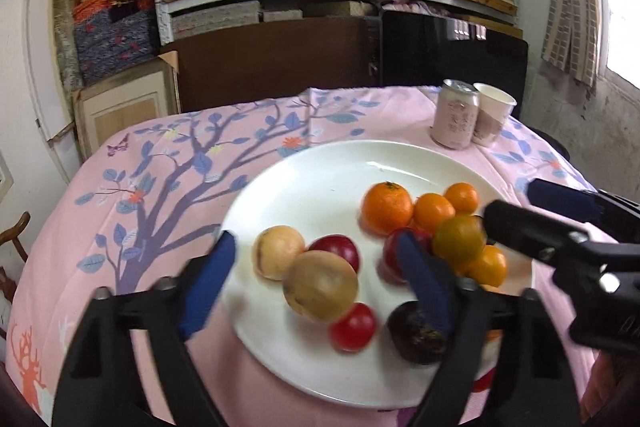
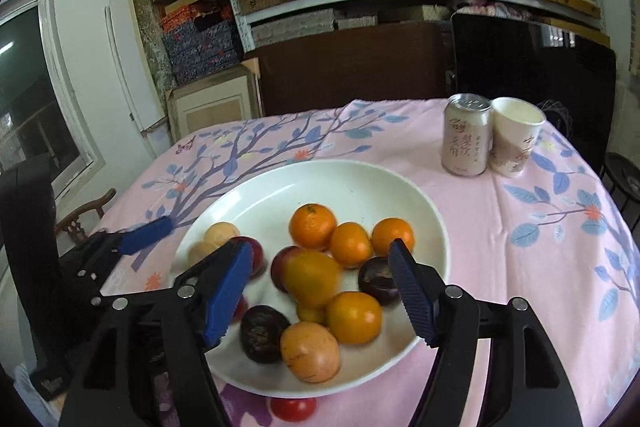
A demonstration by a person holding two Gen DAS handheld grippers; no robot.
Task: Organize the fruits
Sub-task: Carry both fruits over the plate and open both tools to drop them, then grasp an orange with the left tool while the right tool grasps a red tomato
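Note:
A white plate (image 1: 320, 167) (image 2: 340, 175) on the pink floral tablecloth holds several oranges (image 1: 387, 207) (image 2: 312, 221), tan round fruits (image 1: 320, 285) (image 2: 310, 351), red plums (image 1: 353, 327) (image 2: 286, 263) and dark purple fruits (image 1: 416, 337) (image 2: 264, 333). My left gripper (image 1: 314, 263) is open and empty, its jaws hovering over the near left part of the plate around the tan fruits. My right gripper (image 2: 322, 263) is open and empty above the plate's near middle, over an orange-yellow fruit (image 2: 314, 279). Each gripper shows in the other's view, the right one (image 1: 560, 227) and the left one (image 2: 136, 231).
A pink drink can (image 1: 456, 117) (image 2: 466, 135) and a paper cup (image 1: 494, 113) (image 2: 516, 135) stand at the table's far right. A red fruit (image 2: 294, 407) lies on the cloth in front of the plate. Shelves of boxes and dark chairs stand behind the table.

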